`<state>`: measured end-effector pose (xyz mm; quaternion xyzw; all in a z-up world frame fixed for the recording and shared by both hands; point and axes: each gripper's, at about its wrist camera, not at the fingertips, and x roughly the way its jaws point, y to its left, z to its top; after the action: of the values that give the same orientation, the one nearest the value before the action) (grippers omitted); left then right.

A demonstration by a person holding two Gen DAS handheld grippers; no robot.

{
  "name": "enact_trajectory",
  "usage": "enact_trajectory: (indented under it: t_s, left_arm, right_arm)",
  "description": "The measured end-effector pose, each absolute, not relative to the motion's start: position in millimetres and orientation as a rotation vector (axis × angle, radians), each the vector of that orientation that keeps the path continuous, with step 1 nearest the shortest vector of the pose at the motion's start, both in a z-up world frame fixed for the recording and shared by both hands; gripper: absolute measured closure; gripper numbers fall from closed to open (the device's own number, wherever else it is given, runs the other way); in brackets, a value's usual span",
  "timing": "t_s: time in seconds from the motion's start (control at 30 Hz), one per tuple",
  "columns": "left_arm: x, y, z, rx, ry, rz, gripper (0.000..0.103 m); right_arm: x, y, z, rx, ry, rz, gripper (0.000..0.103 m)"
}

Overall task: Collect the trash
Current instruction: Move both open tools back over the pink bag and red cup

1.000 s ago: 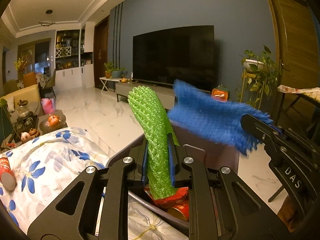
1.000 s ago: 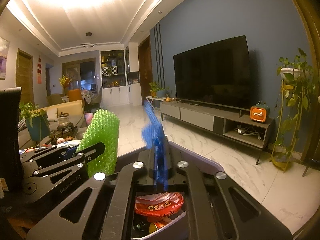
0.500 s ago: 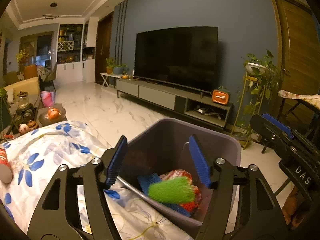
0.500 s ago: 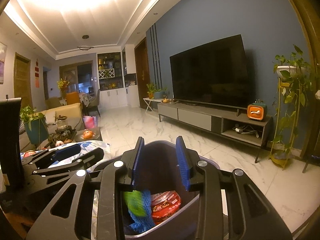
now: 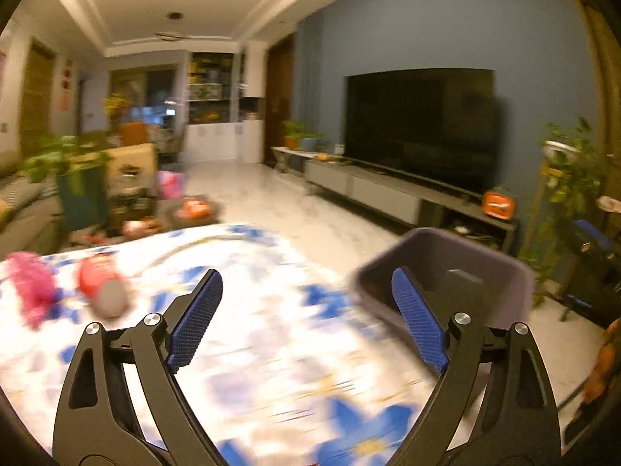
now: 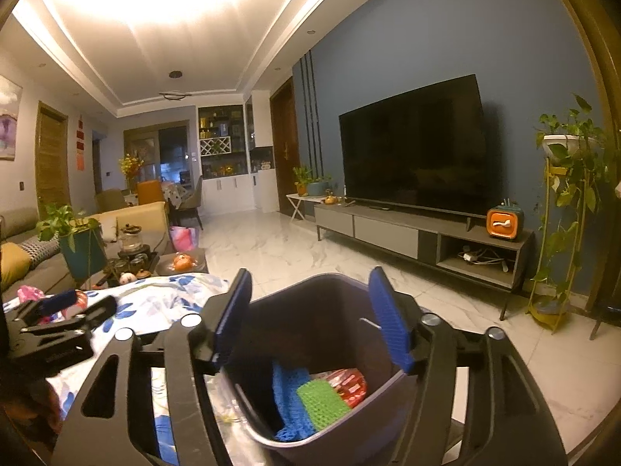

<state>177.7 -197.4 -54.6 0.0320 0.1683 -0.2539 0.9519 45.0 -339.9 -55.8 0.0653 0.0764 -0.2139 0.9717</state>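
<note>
Left gripper (image 5: 306, 310): jaws just opened wide, empty, now over the floral cloth (image 5: 271, 349); right gripper (image 6: 310, 314): jaws just parted, empty, above the bin (image 6: 330, 442). Green mesh (image 6: 322, 404) and blue mesh (image 6: 287, 400), earlier gripped, lie in the bin beside a red wrapper (image 6: 349, 384). Red can (image 5: 103, 283) and pink item (image 5: 31, 287) remain on the cloth beyond.

**Black two-finger grippers with blue ribbed pads**

The left gripper (image 5: 306, 310) is a matte black frame of angular linkage arms with triangular cut-outs, filling the lower part of its frame. Round silver screw heads (image 5: 152, 319) mark the joints. Each finger carries a long blue ribbed pad (image 5: 194, 320). The right gripper (image 6: 310, 322) has the same black arms, silver pivots and blue pads (image 6: 388, 320).
</note>
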Motion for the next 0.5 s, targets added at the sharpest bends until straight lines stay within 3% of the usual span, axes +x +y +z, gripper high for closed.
enact_trajectory:
  t_s: [0.27, 0.5]
  left_arm:
    - [193, -70, -57, 0.066, 0.34, -0.182, 0.013]
    - [204, 33, -45, -0.036, 0.343, 0.057, 0.013]
  right_arm:
    - [66, -291, -58, 0.118, 0.166, -0.324, 0.02]
    - [112, -220, -58, 0.072, 0.198, -0.153, 0.015]
